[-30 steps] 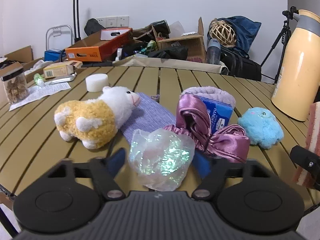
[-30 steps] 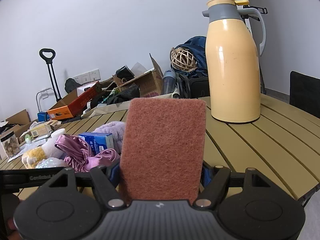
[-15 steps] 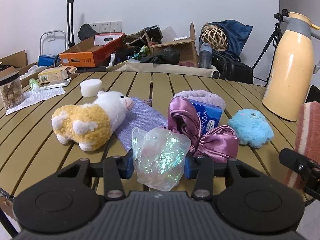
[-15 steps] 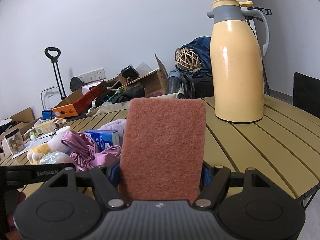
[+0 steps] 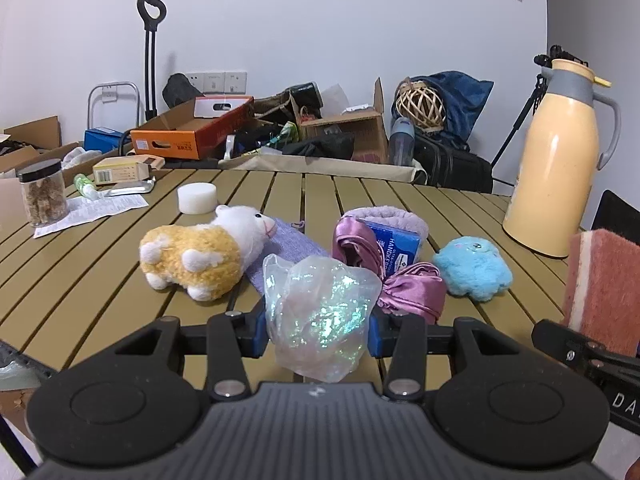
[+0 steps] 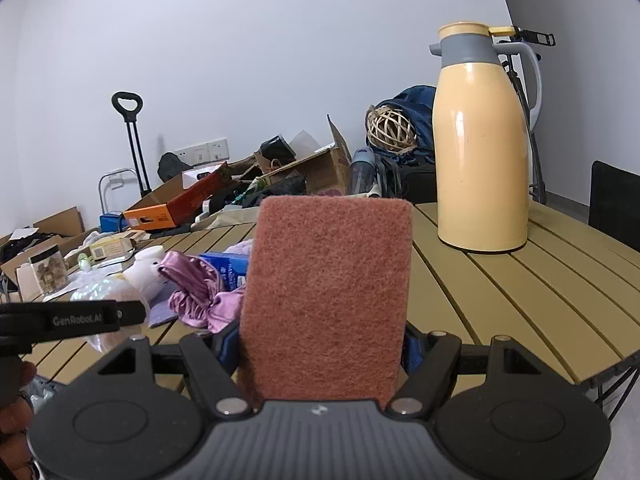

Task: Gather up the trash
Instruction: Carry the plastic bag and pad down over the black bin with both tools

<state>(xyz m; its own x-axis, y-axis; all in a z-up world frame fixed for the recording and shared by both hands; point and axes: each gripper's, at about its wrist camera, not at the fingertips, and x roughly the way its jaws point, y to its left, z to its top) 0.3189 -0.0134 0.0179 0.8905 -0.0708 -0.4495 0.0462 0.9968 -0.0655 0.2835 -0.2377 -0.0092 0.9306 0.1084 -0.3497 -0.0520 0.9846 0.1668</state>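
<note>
A yellow sheep plush [image 5: 192, 258], blue plush [image 5: 474, 268] and cream thermos [image 5: 556, 160] sit on the slatted table [image 5: 80, 280].

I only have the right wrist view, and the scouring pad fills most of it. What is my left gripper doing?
Observer: The left gripper is shut on a crumpled iridescent wrapper, pads pressing both sides.
Operator: What sits behind the pad?
Observer: A blue plush toy on the table, beside the purple satin bow.
Operator: Is my pad one material?
Observer: No. Side-on, the scouring pad shows a pale layer along its left edge.
</note>
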